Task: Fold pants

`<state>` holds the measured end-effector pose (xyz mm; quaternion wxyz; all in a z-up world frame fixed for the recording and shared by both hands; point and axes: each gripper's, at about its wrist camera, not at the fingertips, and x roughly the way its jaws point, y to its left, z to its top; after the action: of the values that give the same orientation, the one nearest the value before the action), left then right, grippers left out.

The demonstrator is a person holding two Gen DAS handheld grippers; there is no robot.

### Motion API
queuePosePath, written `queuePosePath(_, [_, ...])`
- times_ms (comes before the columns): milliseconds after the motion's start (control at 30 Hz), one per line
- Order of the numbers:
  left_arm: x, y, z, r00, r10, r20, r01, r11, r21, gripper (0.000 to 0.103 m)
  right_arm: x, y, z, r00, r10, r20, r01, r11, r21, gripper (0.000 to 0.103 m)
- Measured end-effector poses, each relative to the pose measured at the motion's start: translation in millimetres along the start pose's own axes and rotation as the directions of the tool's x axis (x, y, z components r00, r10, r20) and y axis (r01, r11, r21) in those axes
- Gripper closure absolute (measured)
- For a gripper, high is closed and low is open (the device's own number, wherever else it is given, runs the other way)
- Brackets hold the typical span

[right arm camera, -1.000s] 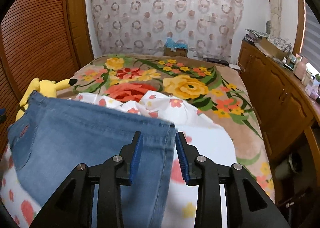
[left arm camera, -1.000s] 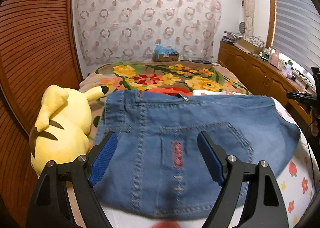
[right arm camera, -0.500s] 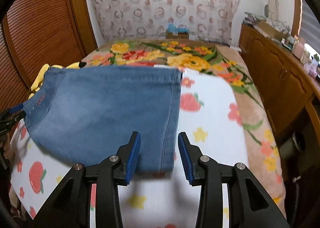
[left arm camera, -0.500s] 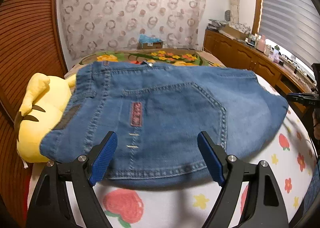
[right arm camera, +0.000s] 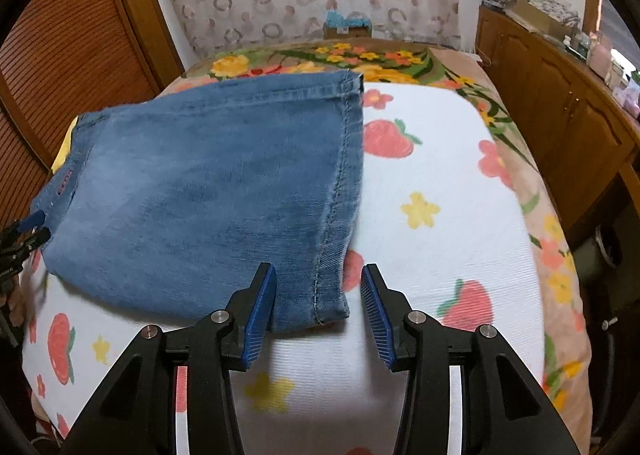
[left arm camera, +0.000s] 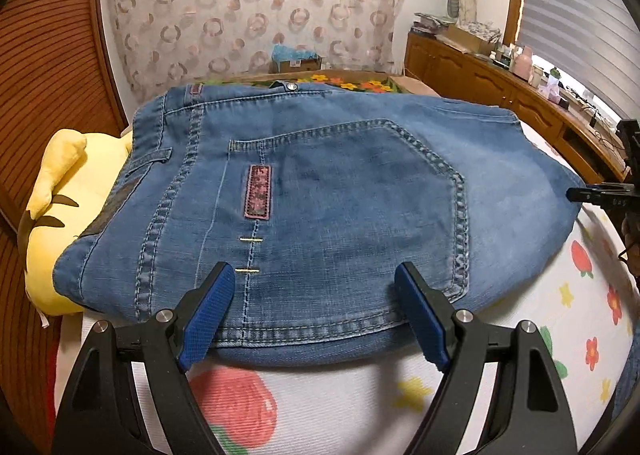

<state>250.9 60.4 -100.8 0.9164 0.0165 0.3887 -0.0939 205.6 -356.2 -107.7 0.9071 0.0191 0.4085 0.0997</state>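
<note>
The folded blue denim pants (left arm camera: 320,207) lie flat on a white blanket with red strawberries and yellow stars (left arm camera: 400,395), and they fill the middle of the left wrist picture. Their back pocket with a small pink patch faces up, and the waist with its metal button is at the top middle.

The left gripper (left arm camera: 316,315), black with blue pads, sits at the bottom of that picture. Its jaws are spread wide and hold nothing. The near folded edge of the pants shows between the two pads, but the pads do not press on it.

In the right wrist picture the pants cover the left and middle. The stitched hem runs down the middle, and its near corner ends between the blue pads of the right gripper (right arm camera: 318,305) at the bottom. These jaws are opening, and the pads are off the cloth.

A soft yellow plush toy with black ear tips (left arm camera: 68,215) lies at the left edge, partly under the pants. A flowery orange and green bed cover (right arm camera: 400,59) shows at the top, past the white blanket.
</note>
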Motion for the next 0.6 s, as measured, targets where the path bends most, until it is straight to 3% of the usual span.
queuePosePath(367, [4.6,0.0,-2.0,1.0,0.005,-0.026,-0.005,1.0,-0.006,0.02,15.0,12.9,7.6,1.0,-0.009,0.009,0.01,0.998,-0.055,0.057])
queuePosePath(500, [5.0,0.7,-2.1,0.999,0.008,-0.031,-0.008,1.0,-0.005,0.02,21.8,19.7,11.7,1.0,-0.024,0.014,0.025,0.996,-0.09,0.084])
queuePosePath(600, [5.2,1.4,-1.8,0.999,0.009,-0.036,-0.009,1.0,-0.009,0.02,21.3,19.0,11.8,0.999,0.012,0.034,-0.009,0.995,-0.096,0.087])
